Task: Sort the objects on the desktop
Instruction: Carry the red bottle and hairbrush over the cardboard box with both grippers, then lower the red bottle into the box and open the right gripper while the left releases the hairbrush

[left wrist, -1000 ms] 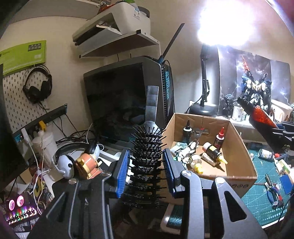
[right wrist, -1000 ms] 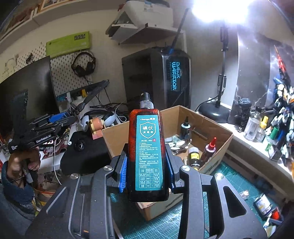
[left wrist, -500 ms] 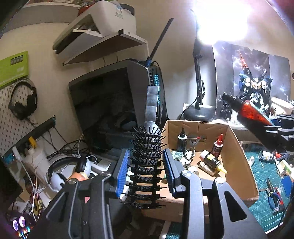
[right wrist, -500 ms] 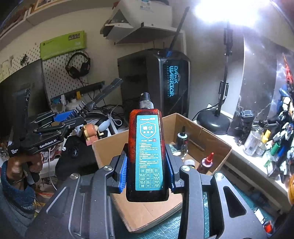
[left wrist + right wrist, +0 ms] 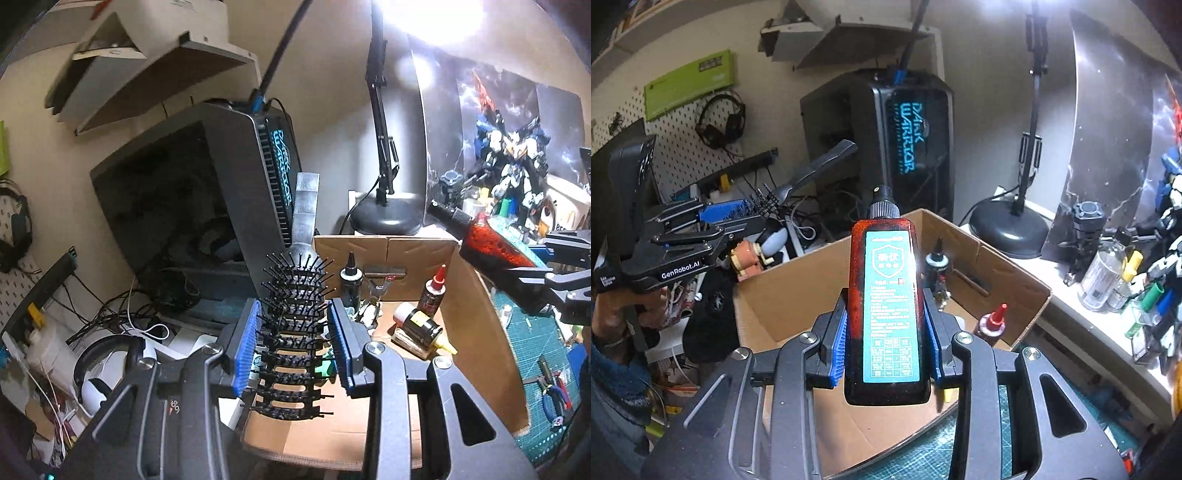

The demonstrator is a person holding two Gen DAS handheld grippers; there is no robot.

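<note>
My left gripper (image 5: 295, 343) is shut on a black vented hairbrush (image 5: 295, 325), its grey handle pointing up and away, held over the near left part of the open cardboard box (image 5: 476, 332). My right gripper (image 5: 886, 332) is shut on a dark red bottle with a teal label (image 5: 888, 295), cap up, above the box (image 5: 790, 288). The left wrist view shows that bottle (image 5: 491, 247) at the right, over the box's right wall. In the right wrist view the left gripper (image 5: 738, 214) and hairbrush (image 5: 798, 181) hang at the left, with a hand (image 5: 646, 306) on the grip.
Several small bottles (image 5: 421, 325) and bits lie in the box's far end. A black computer tower (image 5: 221, 192) stands behind, a lamp base (image 5: 388, 218) at back right. Headphones (image 5: 107, 362) and cables crowd the left. A green cutting mat (image 5: 532, 350) with pliers lies right; model figures and bottles (image 5: 1108, 273) line the ledge.
Both grippers have travelled toward the box with their loads still gripped. The box now sits under and just ahead of them, larger in both views. The hairbrush has rolled slightly.
</note>
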